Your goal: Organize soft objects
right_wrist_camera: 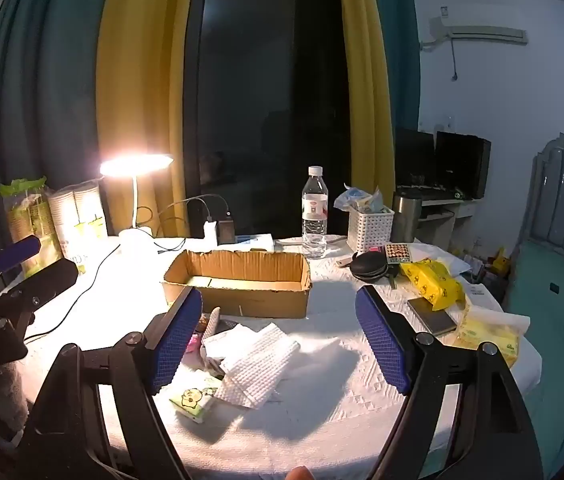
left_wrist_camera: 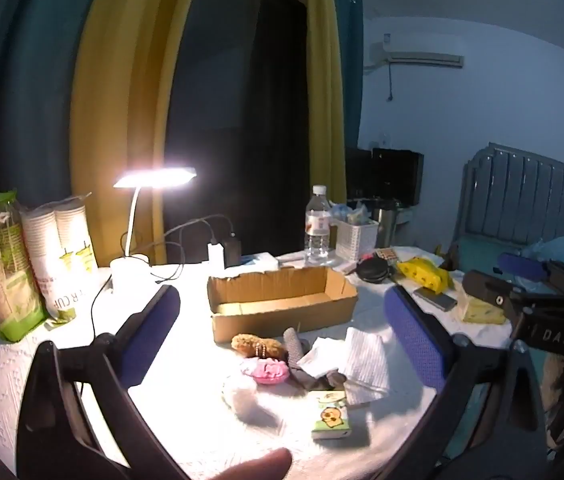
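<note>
A pile of soft things lies on the white table in front of an open cardboard box [left_wrist_camera: 282, 300] [right_wrist_camera: 237, 280]: a brown plush [left_wrist_camera: 255, 346], a pink item [left_wrist_camera: 267, 372], a grey sock [left_wrist_camera: 302, 360], white cloths [left_wrist_camera: 362, 356] [right_wrist_camera: 257, 360], a white fluffy ball [left_wrist_camera: 241, 394] and a green tissue pack [left_wrist_camera: 330, 416] [right_wrist_camera: 193, 398]. My left gripper [left_wrist_camera: 282, 332] is open and empty above the pile. My right gripper [right_wrist_camera: 277, 332] is open and empty, over the cloths. Each gripper shows at the edge of the other's view.
A lit desk lamp [left_wrist_camera: 137, 236], paper cup sleeves [left_wrist_camera: 61, 256], a water bottle [right_wrist_camera: 314, 216], a white basket [right_wrist_camera: 370, 228], a black round case [right_wrist_camera: 370, 268], a yellow pack [right_wrist_camera: 432, 280], a dark phone [right_wrist_camera: 432, 316] and a tissue pack [right_wrist_camera: 490, 336] stand around.
</note>
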`<state>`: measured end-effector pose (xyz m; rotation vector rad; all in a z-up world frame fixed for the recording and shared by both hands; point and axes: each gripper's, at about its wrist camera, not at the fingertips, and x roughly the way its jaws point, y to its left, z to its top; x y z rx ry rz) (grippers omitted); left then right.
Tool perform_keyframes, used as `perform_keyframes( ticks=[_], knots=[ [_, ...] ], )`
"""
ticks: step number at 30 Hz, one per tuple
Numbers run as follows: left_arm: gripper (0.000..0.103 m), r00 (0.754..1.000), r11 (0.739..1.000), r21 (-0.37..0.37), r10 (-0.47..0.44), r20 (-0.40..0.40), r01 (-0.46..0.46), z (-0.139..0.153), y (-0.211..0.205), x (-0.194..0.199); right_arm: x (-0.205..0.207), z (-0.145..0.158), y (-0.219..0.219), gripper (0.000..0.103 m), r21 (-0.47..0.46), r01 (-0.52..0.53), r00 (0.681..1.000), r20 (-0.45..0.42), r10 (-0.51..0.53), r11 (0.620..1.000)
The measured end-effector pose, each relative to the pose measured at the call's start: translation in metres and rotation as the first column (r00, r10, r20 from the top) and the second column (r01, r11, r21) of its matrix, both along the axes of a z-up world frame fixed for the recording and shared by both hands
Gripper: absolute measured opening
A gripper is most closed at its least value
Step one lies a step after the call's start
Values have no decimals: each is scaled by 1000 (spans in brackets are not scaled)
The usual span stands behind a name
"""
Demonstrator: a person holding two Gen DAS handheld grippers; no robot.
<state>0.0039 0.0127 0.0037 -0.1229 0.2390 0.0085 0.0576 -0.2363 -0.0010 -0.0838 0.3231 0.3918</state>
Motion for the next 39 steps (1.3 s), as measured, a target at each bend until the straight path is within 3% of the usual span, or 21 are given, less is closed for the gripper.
perform_keyframes(
  ticks=[8,39],
  knots=[
    [102,1000,999,42,3,5,-3,3,-8,-13,-1,0,-2,82,46,1,1000,-20,0,999],
    [102,1000,1000,27,-4,-3,4,4,-4,-15,-4,1,1,82,55,-2,999,-33,4,998]
  ],
)
